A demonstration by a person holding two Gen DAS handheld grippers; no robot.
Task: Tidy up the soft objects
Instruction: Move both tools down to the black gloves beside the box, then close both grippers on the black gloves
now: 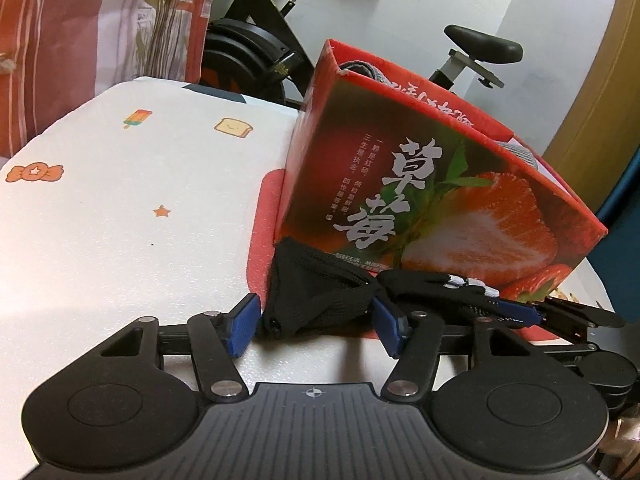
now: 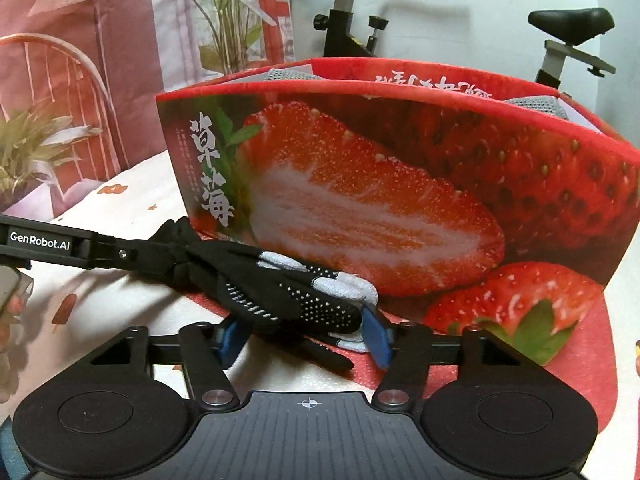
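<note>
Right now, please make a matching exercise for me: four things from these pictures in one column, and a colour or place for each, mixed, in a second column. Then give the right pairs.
Things:
1. glove
2. strawberry box
3. exercise bike seat
4. tablecloth

Descriptions:
A. behind the box, by the white wall
B. black with white dots, lying in front of the box
C. white with small cartoon prints
D. red, open on top, grey fabric inside

Pairs: 1-B, 2-D, 3-A, 4-C
</note>
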